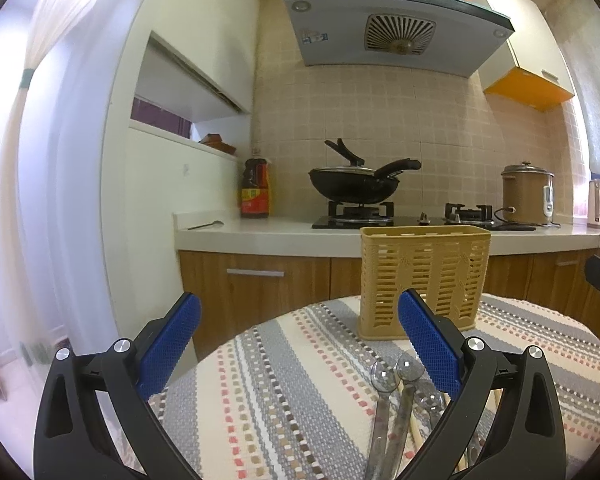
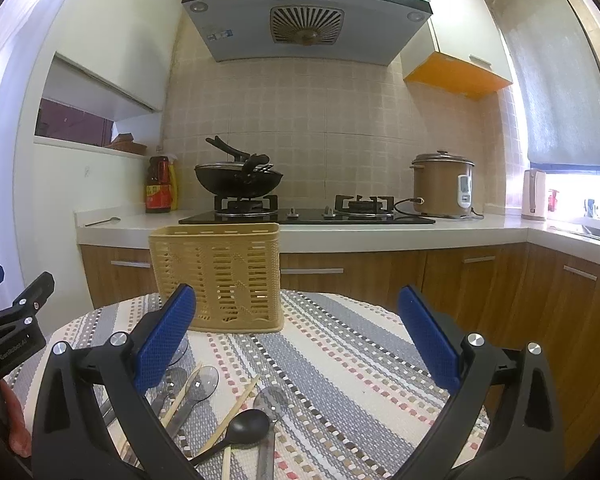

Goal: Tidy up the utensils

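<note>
A yellow slatted utensil basket [image 1: 424,280] [image 2: 218,276] stands upright at the far side of the striped tablecloth. Near the front edge lie several utensils: clear-bowled spoons [image 1: 384,376] [image 2: 202,382], a black spoon [image 2: 246,426], a metal spoon [image 2: 270,400] and wooden chopsticks [image 2: 236,408]. My left gripper [image 1: 300,344] is open above the cloth, left of the spoons, holding nothing. My right gripper [image 2: 298,344] is also open and hovers over the utensils, with nothing between its blue pads.
The round table with the striped cloth [image 2: 340,352] fills the foreground. Behind it runs a kitchen counter [image 2: 380,236] with a gas hob, a black wok [image 2: 238,184], a sauce bottle [image 2: 159,190] and a rice cooker [image 2: 442,190]. The left gripper's body [image 2: 12,332] shows at the left edge.
</note>
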The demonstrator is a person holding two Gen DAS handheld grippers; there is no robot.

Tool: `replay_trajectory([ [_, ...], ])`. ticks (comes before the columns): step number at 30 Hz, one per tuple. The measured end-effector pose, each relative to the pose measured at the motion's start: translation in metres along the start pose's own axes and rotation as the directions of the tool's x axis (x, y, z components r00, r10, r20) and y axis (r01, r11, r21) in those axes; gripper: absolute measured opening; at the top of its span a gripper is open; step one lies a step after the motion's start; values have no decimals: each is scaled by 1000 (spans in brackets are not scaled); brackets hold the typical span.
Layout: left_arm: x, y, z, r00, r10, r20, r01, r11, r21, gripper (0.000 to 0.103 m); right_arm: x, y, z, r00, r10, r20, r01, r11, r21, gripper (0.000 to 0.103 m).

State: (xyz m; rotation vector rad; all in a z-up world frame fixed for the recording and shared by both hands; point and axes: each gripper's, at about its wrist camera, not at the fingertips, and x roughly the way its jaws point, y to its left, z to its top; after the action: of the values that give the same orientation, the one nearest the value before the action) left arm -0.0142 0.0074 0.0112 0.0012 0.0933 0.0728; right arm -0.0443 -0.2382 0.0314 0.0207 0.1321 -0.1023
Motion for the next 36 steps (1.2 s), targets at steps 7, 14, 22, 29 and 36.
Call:
replay_trajectory([
  [7,2,10,-3,1000,3,-2,-3,1000,-8,96,3,4,-3,1000,1,-12,-2,1000,-15,96],
  [14,-1,-8,1,1000,17,-3,-17,1000,-3,96,5,5,-4,1000,-1,-20,1,1000,-16,96],
  [22,0,-4,1,1000,19,-8,-20,1000,-9,96,6,2,-3,1000,1,-31,-1,1000,-5,96],
  [29,2,-4,1,1000,22,-18,-22,1000,-10,96,8,4,-5,999,-3,-37,3,1000,-10,96],
  [36,1,-4,1,1000,26,-15,-26,1000,-10,96,8,4,-6,999,-3,-42,3,1000,-11,96],
])
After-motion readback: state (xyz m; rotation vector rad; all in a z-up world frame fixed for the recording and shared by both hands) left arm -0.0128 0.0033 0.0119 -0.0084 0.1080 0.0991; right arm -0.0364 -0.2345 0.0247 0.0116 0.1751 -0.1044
